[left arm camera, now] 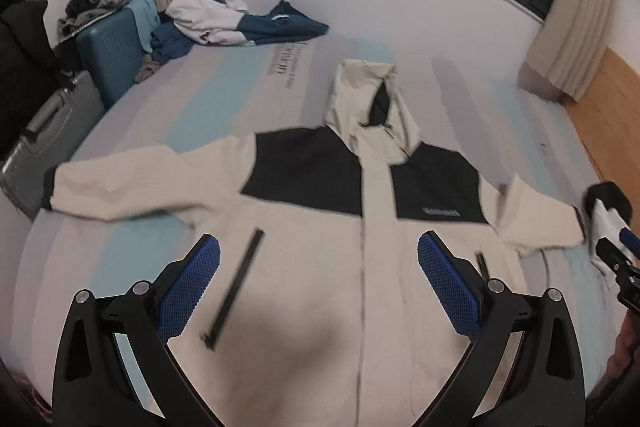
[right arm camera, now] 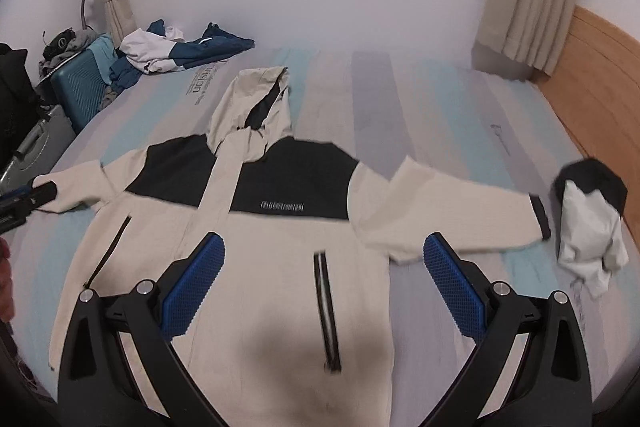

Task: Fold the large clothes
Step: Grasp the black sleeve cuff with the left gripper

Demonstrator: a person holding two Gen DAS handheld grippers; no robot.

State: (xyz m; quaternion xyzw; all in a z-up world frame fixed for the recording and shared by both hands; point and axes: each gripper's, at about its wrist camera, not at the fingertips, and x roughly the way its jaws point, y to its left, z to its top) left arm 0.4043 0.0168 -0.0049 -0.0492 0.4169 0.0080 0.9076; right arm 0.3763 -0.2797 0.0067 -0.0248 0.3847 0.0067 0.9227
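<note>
A cream and black hooded jacket (left arm camera: pixel 320 287) (right arm camera: pixel 272 267) lies spread face up on the striped mattress (left arm camera: pixel 224 99), zipper shut, hood (left arm camera: pixel 360 99) pointing to the far wall. Both sleeves stretch out sideways, the left sleeve (left arm camera: pixel 132 187) toward the suitcases and the right sleeve (right arm camera: pixel 460 215) toward the headboard. My left gripper (left arm camera: pixel 319 243) hovers open over the jacket's lower left front, holding nothing. Over the lower right front my right gripper (right arm camera: pixel 325 241) hangs open and empty too. Each gripper shows at the edge of the other's view, near a cuff.
A folded white and black garment (right arm camera: pixel 588 227) sits just past the right cuff. A pile of blue and white clothes (left arm camera: pixel 224 19) lies at the far left corner. A teal suitcase (left arm camera: pixel 108 63) and a grey suitcase (left arm camera: pixel 48 131) stand beside the bed. A wooden headboard (right arm camera: pixel 600 75) bounds the right.
</note>
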